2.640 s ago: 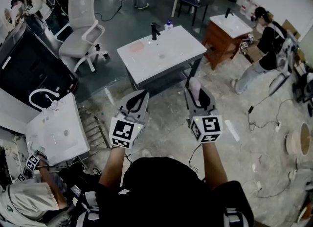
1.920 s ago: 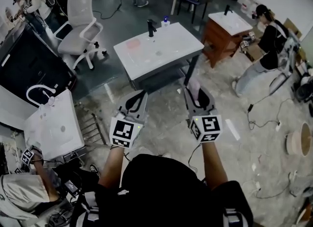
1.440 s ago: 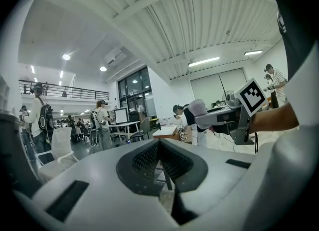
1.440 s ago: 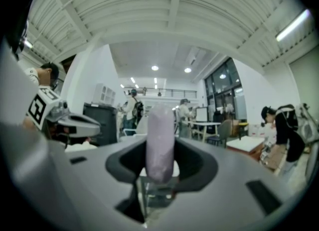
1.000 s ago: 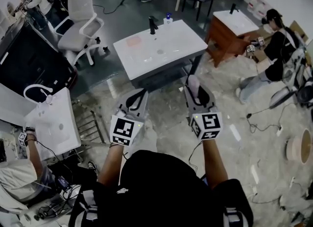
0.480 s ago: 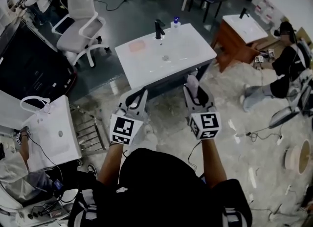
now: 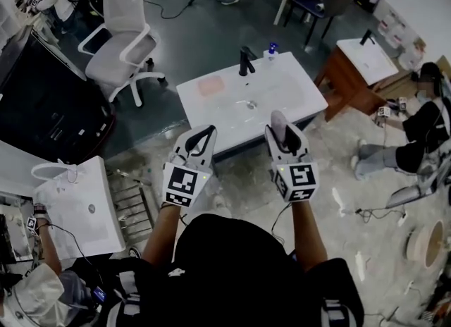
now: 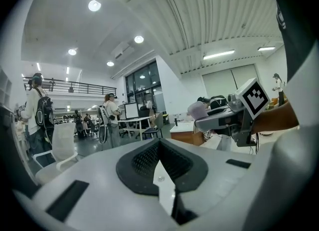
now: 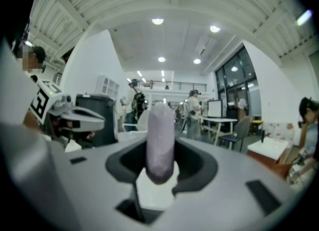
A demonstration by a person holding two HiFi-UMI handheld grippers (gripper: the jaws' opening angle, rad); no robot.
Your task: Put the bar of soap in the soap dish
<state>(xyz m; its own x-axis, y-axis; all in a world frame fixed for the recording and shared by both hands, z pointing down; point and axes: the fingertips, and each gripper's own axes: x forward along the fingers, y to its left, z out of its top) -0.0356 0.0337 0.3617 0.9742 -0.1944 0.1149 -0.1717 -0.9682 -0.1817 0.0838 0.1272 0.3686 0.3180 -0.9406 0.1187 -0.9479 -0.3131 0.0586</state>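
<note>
Fingers (image 9: 212, 170) of my right gripper (image 7: 282, 134) stood quite wide, and they held the bar of soap (image 7: 279, 120) between their dark pads. From the right gripper view the soap (image 9: 160, 140) was pale lilac and rounded. It stood upright on its end and rose above the pads. My left gripper (image 7: 204, 137) was beside the right one, a little apart, at about the same height. From the left gripper view its fingers (image 8: 199, 168) were drawn together at the tips and carried nothing between them.

Both grippers pointed to the far side, toward a white washbasin surface (image 7: 289, 82). From the head view their tips showed against the near edge of this surface. The soap dish (image 7: 210, 86), flat and pale pink, lay on the left part of the surface, well apart from the soap. A black tap (image 7: 245, 61) stood at the far edge. Just to the right of it was a small bottle with a blue top (image 7: 270, 52). The drain (image 7: 249, 105) was in the middle of the surface.

A white office chair (image 7: 127, 44) stood far to the left on the grey floor. Another white basin (image 7: 77, 206) was near me on the left. To the right, a person (image 7: 426, 118) sat low beside a wooden cabinet with a basin (image 7: 366, 54).
</note>
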